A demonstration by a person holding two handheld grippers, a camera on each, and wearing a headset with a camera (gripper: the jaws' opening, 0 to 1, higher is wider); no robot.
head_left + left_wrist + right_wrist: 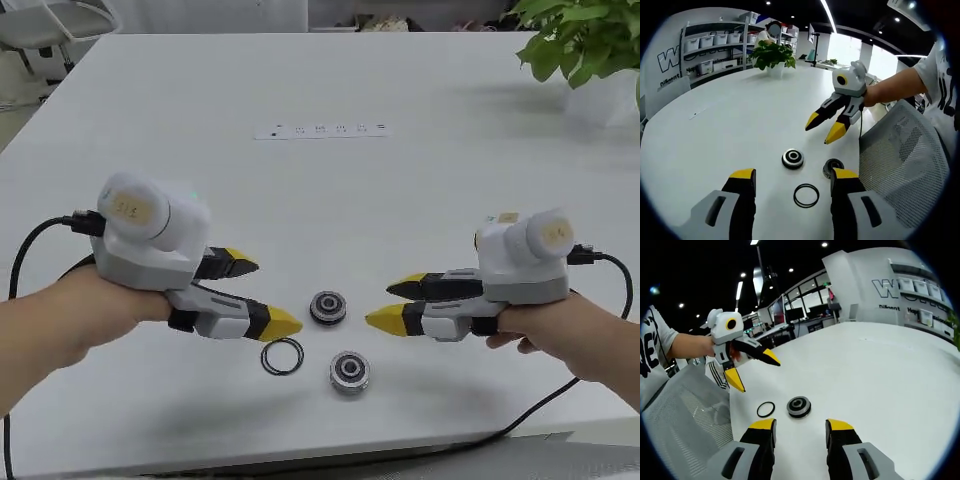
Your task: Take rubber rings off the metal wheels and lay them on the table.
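Head view, bottom of the frame: what lay nearest on the counter (450, 180)?

— A metal wheel (350, 371), lower centre. Just left of it was a loose rubber ring (282, 357), flat on the white top and apart from the wheel.

And a little farther up?

— A second wheel (328, 307), at the centre of the frame, between the two pairs of yellow-tipped fingers. I could not tell whether either wheel carried a ring.

The fingers themselves?

— The left gripper (277, 294) sat at the left of the frame, held in a hand (95, 310). Its fingers were spread wide with nothing between them, and the lower tip was just above the loose ring in the frame. The right gripper (379, 304) sat at the right, its fingers parted less widely and also holding nothing. Its tips pointed toward the second wheel without touching it.

Did the gripper views agree?

— Yes. In the left gripper view the ring lay low in the frame between that gripper's own two fingers. One wheel was above it and the other was half hidden by the right-hand finger. In the right gripper view the ring and a wheel sat side by side above the fingers.

And beyond?

— A white power strip (320, 130) in the upper middle, and a potted plant (585, 35) in the upper right corner.
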